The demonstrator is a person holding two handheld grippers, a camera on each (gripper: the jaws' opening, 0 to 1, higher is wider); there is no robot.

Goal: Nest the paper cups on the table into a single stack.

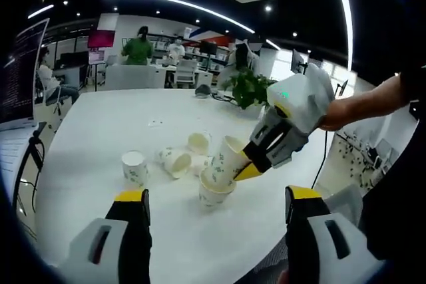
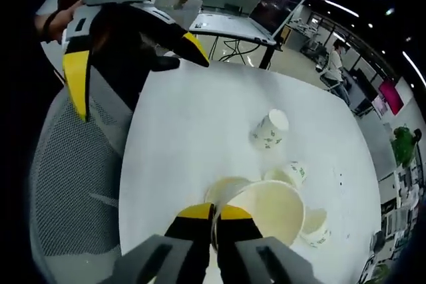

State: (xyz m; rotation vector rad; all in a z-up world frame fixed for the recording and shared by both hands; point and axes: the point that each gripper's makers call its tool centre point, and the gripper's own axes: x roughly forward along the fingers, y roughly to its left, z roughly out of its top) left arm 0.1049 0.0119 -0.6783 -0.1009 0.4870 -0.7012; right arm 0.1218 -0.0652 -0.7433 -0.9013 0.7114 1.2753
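Note:
Several white paper cups with green print lie on the white table (image 1: pixel 100 131). My right gripper (image 1: pixel 251 169) reaches in from the right, shut on the rim of one cup (image 1: pixel 228 154), which tilts over an upright cup (image 1: pixel 214 189). An upside-down cup (image 1: pixel 134 167), a cup on its side (image 1: pixel 176 162) and another cup (image 1: pixel 198 142) sit further left. My left gripper (image 1: pixel 217 194) stands open near the table's edge, holding nothing. In the right gripper view my right gripper (image 2: pixel 214 214) pinches the held cup (image 2: pixel 266 214) above the upright cup (image 2: pixel 223 191); the left gripper (image 2: pixel 133 64) hangs open at top left.
A laptop (image 1: pixel 20 78) stands at the table's left edge, with a potted plant (image 1: pixel 249 88) at the far side. A grey mesh chair (image 2: pixel 73 184) sits beside the table. The upside-down cup (image 2: pixel 271 129) and a fallen cup (image 2: pixel 291 172) lie beyond the held one. People sit at desks far behind.

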